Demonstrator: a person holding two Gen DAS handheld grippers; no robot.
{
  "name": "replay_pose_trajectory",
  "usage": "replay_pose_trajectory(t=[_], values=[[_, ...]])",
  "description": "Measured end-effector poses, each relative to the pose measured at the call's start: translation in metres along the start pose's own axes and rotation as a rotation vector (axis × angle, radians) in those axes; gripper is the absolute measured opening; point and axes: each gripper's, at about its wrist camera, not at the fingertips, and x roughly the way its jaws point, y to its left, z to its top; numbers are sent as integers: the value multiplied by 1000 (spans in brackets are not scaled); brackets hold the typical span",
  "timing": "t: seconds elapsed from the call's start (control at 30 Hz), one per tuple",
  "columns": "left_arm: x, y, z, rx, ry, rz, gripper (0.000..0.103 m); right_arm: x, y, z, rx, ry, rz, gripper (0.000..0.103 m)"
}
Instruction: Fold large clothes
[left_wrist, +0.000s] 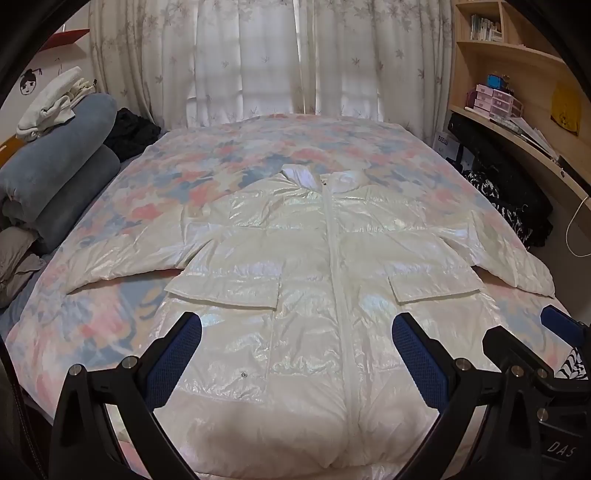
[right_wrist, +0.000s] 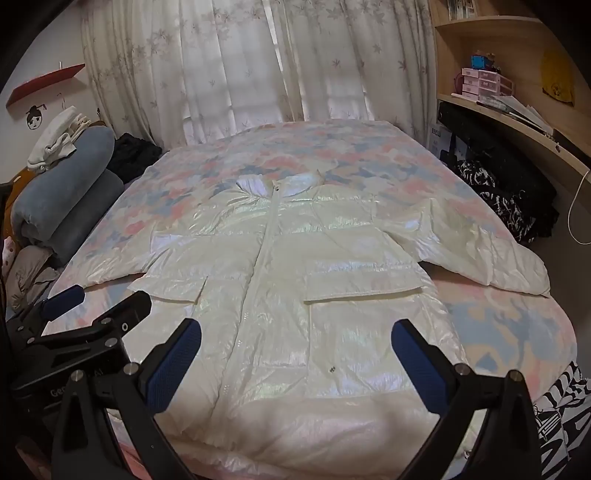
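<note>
Left wrist view shows the jacket (left_wrist: 295, 280) spread flat on the bed (left_wrist: 110, 306), straight ahead of both tools, hem nearest, collar pointing away to the curtain. Its long axis follows the zip; sleeves splay sideways. Left tool (left_wrist: 295, 350) and right tool (right_wrist: 295, 354) hang side by side over the hem, spread wide, holding nothing, each nearer its own sleeve.

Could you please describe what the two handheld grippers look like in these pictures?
Both look alike. The left gripper and the right gripper each have two black, angular fingers joined by silver round-headed bolts, and each finger carries a blue pad with a fine mesh texture on its inner face. Pale lettering, only partly readable, marks each black body. No cables, hands or sleeves show.
</note>
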Motion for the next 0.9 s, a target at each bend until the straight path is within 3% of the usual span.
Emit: replay_pose_trajectory(t=[0.9], values=[[1,0,2,1,8,1,102,3,2,6,3,1,0,103]])
